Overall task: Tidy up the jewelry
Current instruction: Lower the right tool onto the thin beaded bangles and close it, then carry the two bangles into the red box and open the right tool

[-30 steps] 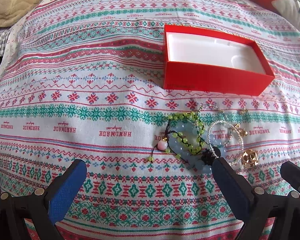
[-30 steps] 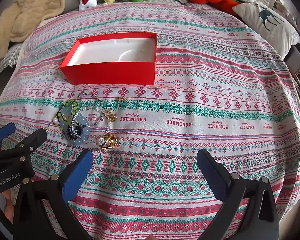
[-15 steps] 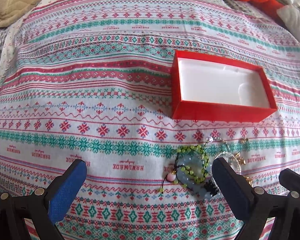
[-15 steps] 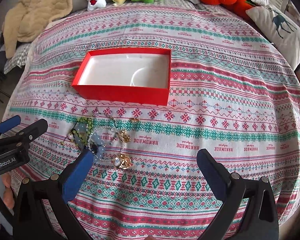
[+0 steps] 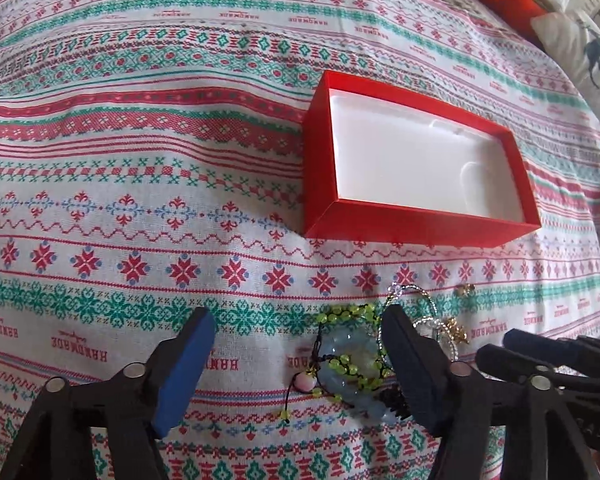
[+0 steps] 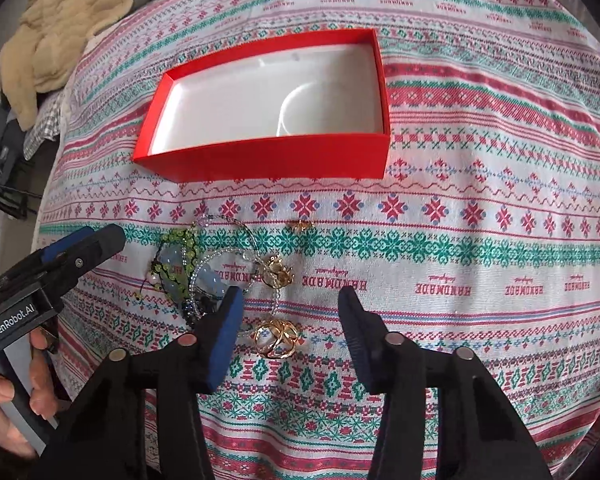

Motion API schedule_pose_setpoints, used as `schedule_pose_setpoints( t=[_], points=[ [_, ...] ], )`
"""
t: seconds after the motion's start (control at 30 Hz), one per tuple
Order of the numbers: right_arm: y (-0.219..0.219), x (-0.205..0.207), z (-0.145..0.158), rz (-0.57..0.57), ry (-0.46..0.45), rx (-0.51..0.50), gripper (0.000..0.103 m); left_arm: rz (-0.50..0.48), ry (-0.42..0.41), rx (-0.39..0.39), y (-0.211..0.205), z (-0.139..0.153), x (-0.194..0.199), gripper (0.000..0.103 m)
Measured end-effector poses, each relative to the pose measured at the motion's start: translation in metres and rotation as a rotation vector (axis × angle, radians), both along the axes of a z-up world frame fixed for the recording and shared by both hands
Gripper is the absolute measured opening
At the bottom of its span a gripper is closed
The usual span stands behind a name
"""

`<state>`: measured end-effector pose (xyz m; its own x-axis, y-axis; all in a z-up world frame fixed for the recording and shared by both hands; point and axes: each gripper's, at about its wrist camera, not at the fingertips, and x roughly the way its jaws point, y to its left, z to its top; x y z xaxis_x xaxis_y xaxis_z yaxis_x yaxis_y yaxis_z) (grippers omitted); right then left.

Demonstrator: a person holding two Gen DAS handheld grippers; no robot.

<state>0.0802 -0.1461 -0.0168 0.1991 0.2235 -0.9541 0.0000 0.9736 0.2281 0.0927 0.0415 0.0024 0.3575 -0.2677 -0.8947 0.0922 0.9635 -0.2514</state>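
Patterned cloth (image 6: 460,184): gold ring (image 6: 277,338) lies between your spread right gripper (image 6: 290,312) fingers; left gripper (image 5: 296,336) also spread.

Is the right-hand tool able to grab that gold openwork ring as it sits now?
Probably yes. The right gripper has its jaws open, the gold openwork ring lies between them on the patterned cloth, uncovered.

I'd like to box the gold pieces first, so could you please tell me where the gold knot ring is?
In the right wrist view the gold knot ring lies on the cloth between the right gripper's open jaws, nearest the camera in the jewelry pile.
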Motion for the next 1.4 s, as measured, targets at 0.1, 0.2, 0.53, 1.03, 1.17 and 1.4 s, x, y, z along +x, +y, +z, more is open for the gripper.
schedule_pose_setpoints(
  t=[0.1,0.2,0.53,1.03,1.17,1.4],
  points=[
    [0.003,0.002,-0.009,0.002,0.026,0.007,0.035,-0.015,0.004,0.005,-0.004,-0.003,0.002,0.055],
    [0.007,0.002,-0.016,-0.002,0.056,0.024,0.025,-0.030,0.011,0.000,-0.010,-0.006,0.005,0.050],
    [0.022,0.011,-0.034,-0.013,0.071,-0.006,0.007,-0.072,0.014,-0.025,-0.028,-0.010,0.008,0.033],
    [0.009,0.003,0.003,-0.023,-0.030,0.068,0.004,-0.122,0.020,0.025,-0.056,-0.025,0.023,0.020],
    [-0.003,-0.002,0.013,-0.038,-0.049,0.080,0.004,-0.131,0.028,0.043,-0.063,-0.032,0.028,0.015],
    [-0.027,-0.005,0.020,-0.072,-0.066,0.092,0.004,-0.131,0.014,0.093,-0.072,-0.035,0.034,0.007]
  ],
)
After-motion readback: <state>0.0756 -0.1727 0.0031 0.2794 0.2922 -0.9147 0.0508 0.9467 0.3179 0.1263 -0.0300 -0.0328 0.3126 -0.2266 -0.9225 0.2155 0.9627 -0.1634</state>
